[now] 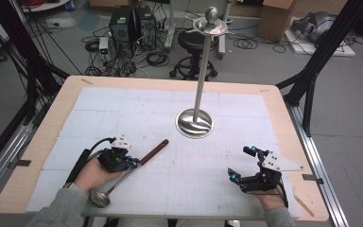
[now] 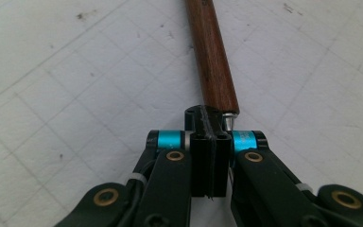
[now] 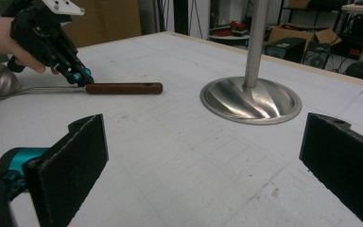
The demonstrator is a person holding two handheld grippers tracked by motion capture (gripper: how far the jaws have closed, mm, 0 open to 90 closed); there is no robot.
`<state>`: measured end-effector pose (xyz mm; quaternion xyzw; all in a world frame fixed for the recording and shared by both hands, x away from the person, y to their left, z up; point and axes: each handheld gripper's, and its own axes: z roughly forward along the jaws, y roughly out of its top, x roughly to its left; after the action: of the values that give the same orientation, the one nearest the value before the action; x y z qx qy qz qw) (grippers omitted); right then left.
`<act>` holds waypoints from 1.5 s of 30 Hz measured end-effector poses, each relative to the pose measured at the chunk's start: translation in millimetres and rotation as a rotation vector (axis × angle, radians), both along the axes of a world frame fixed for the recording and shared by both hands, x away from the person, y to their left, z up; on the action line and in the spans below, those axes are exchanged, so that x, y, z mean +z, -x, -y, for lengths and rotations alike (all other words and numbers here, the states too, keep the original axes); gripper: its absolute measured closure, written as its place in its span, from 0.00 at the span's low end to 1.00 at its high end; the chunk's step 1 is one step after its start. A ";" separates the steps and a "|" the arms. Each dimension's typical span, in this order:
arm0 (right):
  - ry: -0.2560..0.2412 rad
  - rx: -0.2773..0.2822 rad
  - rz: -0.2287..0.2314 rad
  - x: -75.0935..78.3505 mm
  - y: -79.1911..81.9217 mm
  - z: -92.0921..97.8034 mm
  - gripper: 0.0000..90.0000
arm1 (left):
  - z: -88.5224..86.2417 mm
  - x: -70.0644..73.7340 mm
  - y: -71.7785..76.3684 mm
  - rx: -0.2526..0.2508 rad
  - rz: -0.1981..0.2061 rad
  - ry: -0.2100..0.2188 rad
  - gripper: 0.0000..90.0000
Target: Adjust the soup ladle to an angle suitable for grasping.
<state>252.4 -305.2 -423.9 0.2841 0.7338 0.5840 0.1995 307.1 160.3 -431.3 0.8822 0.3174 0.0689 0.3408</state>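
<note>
Left gripper clamped on the ladle, jaws pressed together on the metal shaft just below the wooden handle. Ladle lies flat on the tabletop, bowl toward 7 o'clock, handle toward 1 o'clock. Right gripper at 5 o'clock, jaws wide apart, holding nothing. Metal stand upright at centre.
</note>
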 end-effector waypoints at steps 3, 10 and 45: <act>-0.002 0.000 0.000 0.0 -0.1 -0.3 0.01 | 8.5 0.8 3.5 -0.048 -0.009 -0.009 0.99; -0.002 0.000 0.000 0.2 0.1 -0.2 0.01 | 14.7 1.7 6.8 -0.103 -0.027 -0.011 1.00; -0.005 -0.008 0.004 0.3 0.5 0.3 0.01 | 36.9 -0.6 30.5 -0.409 -0.024 0.010 1.00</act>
<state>251.8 -305.5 -423.6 0.2865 0.7308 0.5855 0.2026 276.6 123.4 -431.9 0.9274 0.1358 -0.0139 0.3483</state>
